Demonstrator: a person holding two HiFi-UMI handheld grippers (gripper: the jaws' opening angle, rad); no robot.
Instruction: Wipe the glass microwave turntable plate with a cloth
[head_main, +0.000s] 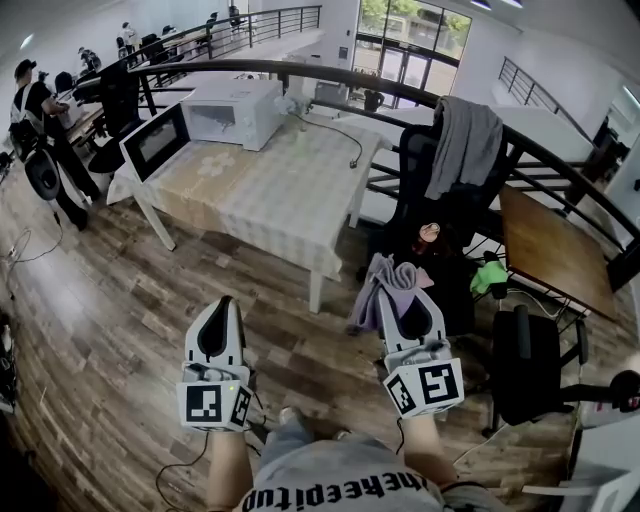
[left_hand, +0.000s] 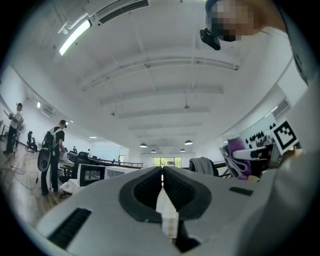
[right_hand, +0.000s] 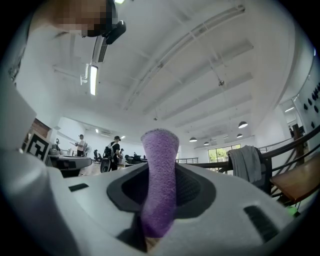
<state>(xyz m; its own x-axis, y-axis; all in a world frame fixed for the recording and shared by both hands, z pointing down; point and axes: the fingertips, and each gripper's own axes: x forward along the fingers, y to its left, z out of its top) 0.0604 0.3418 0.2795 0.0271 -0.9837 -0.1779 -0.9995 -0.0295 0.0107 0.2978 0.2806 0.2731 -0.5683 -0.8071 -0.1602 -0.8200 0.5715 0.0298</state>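
Pinching the soft purple cloth (right_hand: 159, 175) at a fold, the right tool (head_main: 408, 315) hangs well short of the desk (head_main: 270, 200); the left tool (head_main: 224, 308) is pressed together, empty; the glass plate is unseen, presumably inside the open microwave (head_main: 235, 110); probably heavy, slick and breakable, it wants gripping at its rim.
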